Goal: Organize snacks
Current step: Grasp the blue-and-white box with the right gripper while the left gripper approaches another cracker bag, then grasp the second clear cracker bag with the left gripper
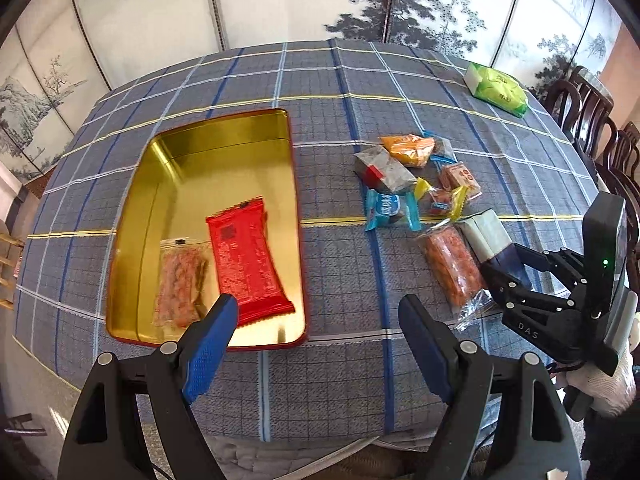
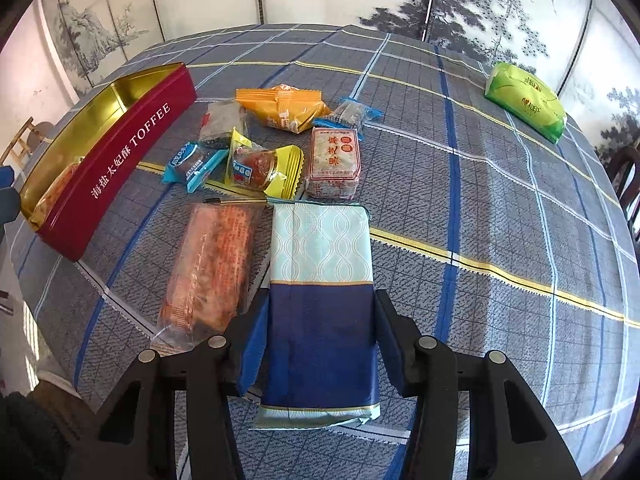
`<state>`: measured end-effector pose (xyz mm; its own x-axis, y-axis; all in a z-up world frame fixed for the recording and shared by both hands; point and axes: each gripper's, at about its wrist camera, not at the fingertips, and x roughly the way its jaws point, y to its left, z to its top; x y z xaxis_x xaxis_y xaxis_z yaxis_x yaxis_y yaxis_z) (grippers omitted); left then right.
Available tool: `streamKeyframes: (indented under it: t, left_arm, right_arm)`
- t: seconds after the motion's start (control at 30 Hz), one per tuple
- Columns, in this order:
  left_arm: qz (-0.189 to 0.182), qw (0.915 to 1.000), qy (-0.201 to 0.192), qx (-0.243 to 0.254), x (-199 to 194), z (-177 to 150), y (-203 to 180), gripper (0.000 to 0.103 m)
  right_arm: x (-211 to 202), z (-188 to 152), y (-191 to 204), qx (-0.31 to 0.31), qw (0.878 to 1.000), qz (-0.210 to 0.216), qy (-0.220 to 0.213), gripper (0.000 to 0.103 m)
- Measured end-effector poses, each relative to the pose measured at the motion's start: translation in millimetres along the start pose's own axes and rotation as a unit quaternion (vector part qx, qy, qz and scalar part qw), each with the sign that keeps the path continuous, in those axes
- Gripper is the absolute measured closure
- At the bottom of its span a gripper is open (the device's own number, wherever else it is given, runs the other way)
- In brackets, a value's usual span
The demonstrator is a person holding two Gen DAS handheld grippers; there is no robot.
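Observation:
A gold-lined red toffee tin (image 1: 297,200) lies open on the checked tablecloth. It holds a red packet (image 1: 248,264) and a clear packet of pink snacks (image 1: 180,284). My left gripper (image 1: 318,304) hangs open above the tin's near right corner, nothing between its blue pads. To the right, my right gripper (image 2: 320,300) is shut on the dark end of a blue-and-pale packet (image 2: 320,240) that rests on the cloth, its wrapper edge bent up by the left finger. A long orange packet (image 2: 212,264) lies just left of it. Several small snacks (image 2: 280,148) are heaped beyond.
A green tissue pack (image 2: 524,100) lies at the far right of the table. Dark wooden chairs (image 1: 592,120) stand along the right edge. A painted folding screen (image 1: 280,0) closes the back. A white-gloved hand (image 1: 600,384) holds the right gripper.

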<state>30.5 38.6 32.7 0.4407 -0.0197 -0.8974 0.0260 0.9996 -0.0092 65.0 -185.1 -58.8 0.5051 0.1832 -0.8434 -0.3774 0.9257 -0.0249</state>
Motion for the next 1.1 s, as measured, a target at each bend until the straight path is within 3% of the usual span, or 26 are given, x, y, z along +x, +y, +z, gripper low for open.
streamKeyframes:
  t: [0.17,0.4,0.77,0.97,1.1]
  left_arm:
    - [-0.033,0.9994,0.008,0.011,14,8,-25,0.023]
    - [-0.062,0.9976,0.031,0.005,35,21,-56,0.023]
    - [-0.059,0.9927,0.098,-0.039,87,38,-92,0.027]
    - [-0.031,0.9928,0.113,-0.025,108,38,-109,0.039]
    - [-0.024,0.9947,0.099,0.008,105,33,-114,0.056]
  right_arm:
    - [-2,-5,-35,0.045,0.998,-0.031,-0.016,0.052]
    - [13,16,-97,0.118,0.988,-0.082,-0.053,0.052]
    - [27,36,-123,0.131,0.984,-0.092,-0.075,0.052]
    - [29,38,-124,0.131,0.985,-0.088,-0.075,0.050]
    - [28,37,-123,0.131,0.984,-0.089,-0.076,0.050]
